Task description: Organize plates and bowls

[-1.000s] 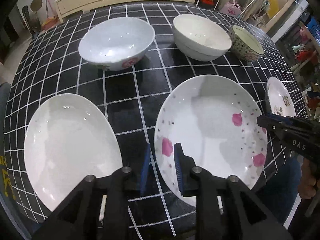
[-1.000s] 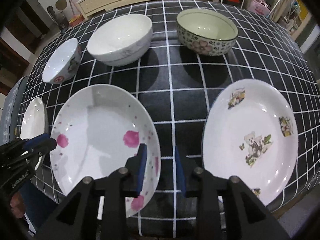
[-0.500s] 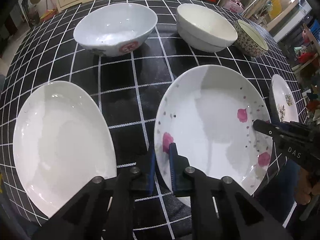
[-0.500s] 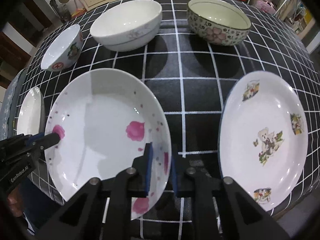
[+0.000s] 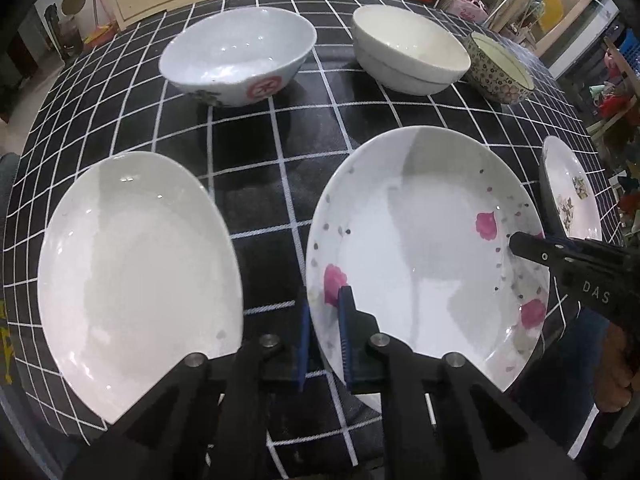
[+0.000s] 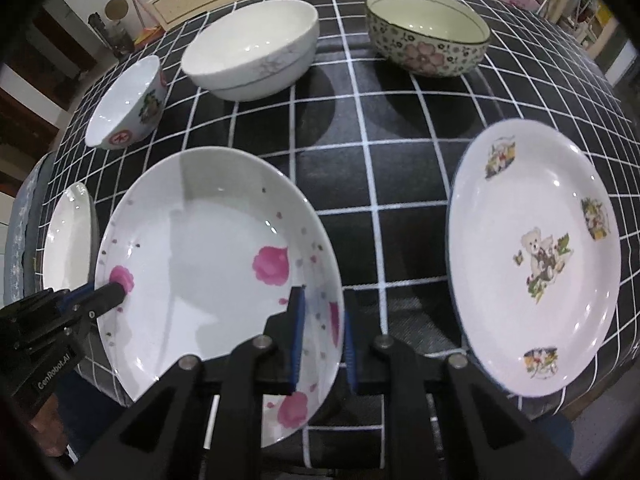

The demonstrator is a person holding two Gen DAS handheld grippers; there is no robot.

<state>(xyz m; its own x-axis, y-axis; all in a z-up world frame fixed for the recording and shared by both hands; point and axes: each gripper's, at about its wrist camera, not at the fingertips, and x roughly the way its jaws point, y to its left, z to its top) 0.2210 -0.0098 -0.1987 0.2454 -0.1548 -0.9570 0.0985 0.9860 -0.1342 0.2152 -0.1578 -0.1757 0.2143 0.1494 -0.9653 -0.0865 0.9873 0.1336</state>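
Over on the left, the plain white plate (image 5: 136,276) lies flat on the checked tablecloth (image 5: 276,208), just beside your left gripper (image 5: 325,334) and untouched. It looks like the natural base for a stack, which may be why it is left alone.

Now your left gripper: its blue pads are pinched on the near-left rim of the pink-flowered plate (image 5: 420,256), one pad over the lip, the other under it. You point it steeply down at the table, so the rim sits deep between the fingers.

Across the plate, your right gripper (image 6: 323,338) does the mirror job, straddling the near-right rim, inner pad on the plate's face, outer pad outside the edge, jaws drawn close on it. It too aims steeply downward. Two grips on opposite edges: that reads as a level two-handed lift, sensible for a wide, shallow, slippery plate. Its far edge seems to ride slightly above the cloth, though I cannot say for sure.

Further right, the teddy-bear plate (image 6: 536,256) rests flat near the table's edge, well apart from both grippers.

Along the far side the three bowls stand upright in a row: the red-stamped bowl (image 5: 240,56), the plain white bowl (image 5: 412,48), the patterned floral bowl (image 6: 428,32). None nested yet.
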